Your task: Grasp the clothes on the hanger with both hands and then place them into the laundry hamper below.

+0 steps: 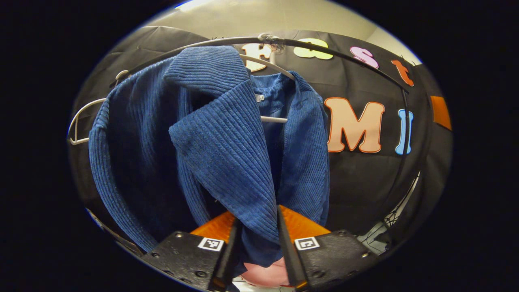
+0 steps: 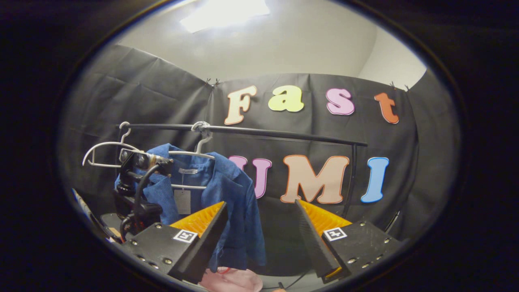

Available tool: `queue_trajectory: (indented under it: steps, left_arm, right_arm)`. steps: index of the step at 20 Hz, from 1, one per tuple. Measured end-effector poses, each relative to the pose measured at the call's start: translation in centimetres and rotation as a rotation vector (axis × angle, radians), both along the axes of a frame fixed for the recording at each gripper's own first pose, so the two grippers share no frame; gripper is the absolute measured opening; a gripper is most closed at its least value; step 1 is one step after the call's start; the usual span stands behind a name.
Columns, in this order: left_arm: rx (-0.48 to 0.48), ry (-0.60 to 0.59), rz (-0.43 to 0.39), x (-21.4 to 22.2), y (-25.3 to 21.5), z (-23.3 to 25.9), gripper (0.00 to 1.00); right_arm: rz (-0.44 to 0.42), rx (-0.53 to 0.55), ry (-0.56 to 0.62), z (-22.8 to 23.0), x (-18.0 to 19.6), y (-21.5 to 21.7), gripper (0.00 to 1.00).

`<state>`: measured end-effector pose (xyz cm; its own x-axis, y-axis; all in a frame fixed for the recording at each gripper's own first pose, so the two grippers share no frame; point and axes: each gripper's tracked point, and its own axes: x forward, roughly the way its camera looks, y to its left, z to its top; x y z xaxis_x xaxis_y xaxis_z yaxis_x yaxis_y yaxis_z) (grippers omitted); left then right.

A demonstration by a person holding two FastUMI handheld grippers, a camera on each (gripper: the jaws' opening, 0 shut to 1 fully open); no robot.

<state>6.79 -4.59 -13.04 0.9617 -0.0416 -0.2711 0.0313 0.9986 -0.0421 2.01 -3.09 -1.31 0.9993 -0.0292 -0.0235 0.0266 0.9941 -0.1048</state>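
A blue corduroy jacket (image 1: 227, 146) hangs on a white hanger (image 1: 273, 119) from a black rail (image 1: 324, 46). My left gripper (image 1: 257, 215) is shut on the jacket's front flap, and the fabric fills the gap between its fingers. In the right gripper view the same jacket (image 2: 239, 194) hangs at the lower left, with the left gripper's body (image 2: 138, 190) pressed against its left side. My right gripper (image 2: 261, 202) stands open, back from the jacket and slightly to its right, with nothing between its fingers. A pink hamper (image 2: 233, 282) lies below the jacket.
A second white hanger (image 2: 105, 152) hangs bare at the rail's left end. The rail (image 2: 263, 132) runs right to a black upright post (image 2: 352, 178). The black cloth wall stands close behind. The pink hamper's rim (image 1: 263, 275) peeks out beneath the left fingers.
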Motion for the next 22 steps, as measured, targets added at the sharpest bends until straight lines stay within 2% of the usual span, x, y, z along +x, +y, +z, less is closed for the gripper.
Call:
queue_trajectory:
  steps: [4,5,13,16,22]
  left_arm:
    - [0.014,0.009,0.005,-0.1,1.2,0.0,0.11]
    - [0.018,0.012,-0.004,-0.2,1.3,0.1,0.06]
    - [0.076,-0.031,-0.117,-2.5,1.5,2.1,0.00]
    - [0.079,-0.054,-0.148,-3.6,1.5,3.6,0.02]
    - [0.092,-0.136,-0.097,-5.2,4.3,8.2,0.00]
  right_arm:
    - [0.034,0.011,0.010,-0.9,1.1,1.2,0.96]
    - [0.047,0.015,0.015,-1.3,1.5,1.8,0.98]
    - [0.167,0.043,0.085,-5.7,5.4,6.4,0.96]
    - [0.195,0.055,0.118,-7.8,6.7,7.6,0.98]
    - [0.210,0.092,0.206,-12.4,9.6,8.8,0.98]
